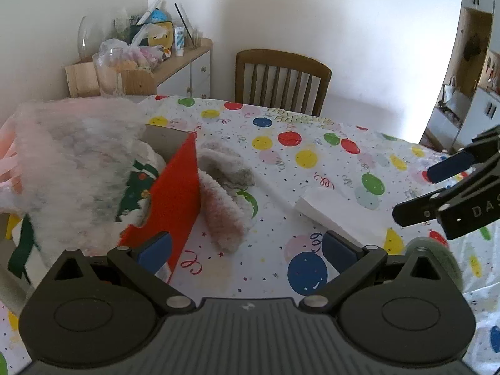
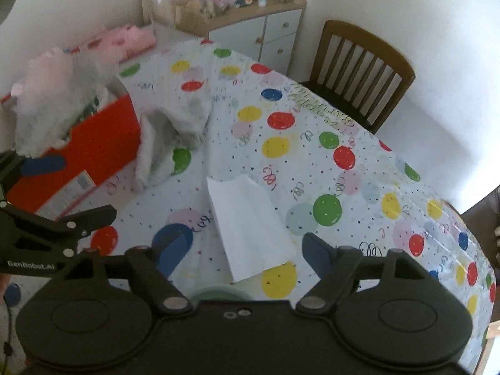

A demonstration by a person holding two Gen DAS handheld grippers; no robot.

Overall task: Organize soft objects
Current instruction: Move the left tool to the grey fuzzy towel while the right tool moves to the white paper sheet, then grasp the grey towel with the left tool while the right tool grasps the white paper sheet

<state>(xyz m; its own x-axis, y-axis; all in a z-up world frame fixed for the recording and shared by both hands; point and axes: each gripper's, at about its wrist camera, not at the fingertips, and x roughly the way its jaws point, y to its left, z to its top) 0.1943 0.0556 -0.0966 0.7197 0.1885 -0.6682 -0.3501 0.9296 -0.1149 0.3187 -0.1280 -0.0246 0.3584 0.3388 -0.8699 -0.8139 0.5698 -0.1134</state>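
Red box sits mid-left, fluffy cloth against its side; both the left gripper and the right gripper gape empty over bare tablecloth.

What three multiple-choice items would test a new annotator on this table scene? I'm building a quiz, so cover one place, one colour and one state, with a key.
1. Where does the white paper sheet lie?
A. Inside the box
B. Flat on the balloon-print tablecloth
C. On the chair

2. What colour is the outside of the cardboard box?
A. Red
B. Blue
C. Green

3. What state is the right tool in?
A. Shut on the paper
B. Shut on a fluffy cloth
C. Open, holding nothing

Key: B, the sheet rests on the tablecloth, just ahead of the right tool; A, the box wall facing both cameras is red; C, its blue fingers stand wide apart with only table and paper between them.
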